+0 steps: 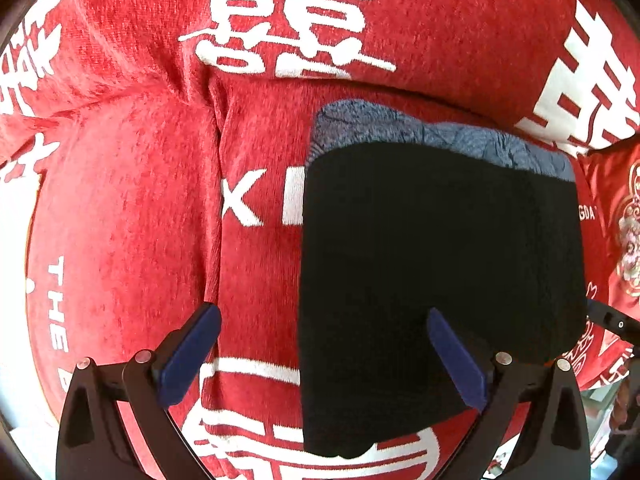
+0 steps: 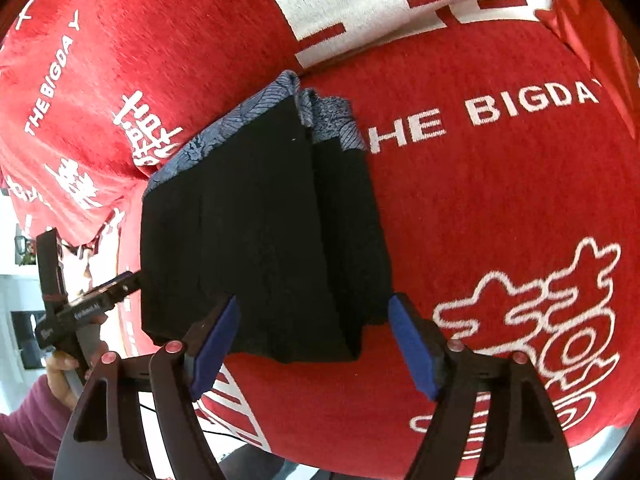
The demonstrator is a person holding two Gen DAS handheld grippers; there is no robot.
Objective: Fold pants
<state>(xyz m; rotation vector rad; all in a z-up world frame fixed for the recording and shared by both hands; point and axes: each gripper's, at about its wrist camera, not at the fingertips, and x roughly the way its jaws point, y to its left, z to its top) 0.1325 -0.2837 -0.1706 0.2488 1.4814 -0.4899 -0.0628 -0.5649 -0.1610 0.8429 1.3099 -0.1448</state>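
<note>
Black pants lie folded into a compact rectangle on a red cover printed with white characters, a blue patterned cloth peeking out from under the far edge. Left tongs wide apart, holding nothing, over the pants' left edge. Right tongs also spread, empty, straddling the near edge. A hand in a maroon sleeve grips the other tool at left in the right wrist view.

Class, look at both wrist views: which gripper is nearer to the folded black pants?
Right. The right gripper straddles the near edge of the pants; the left gripper sits half over the red cloth beside them.
</note>
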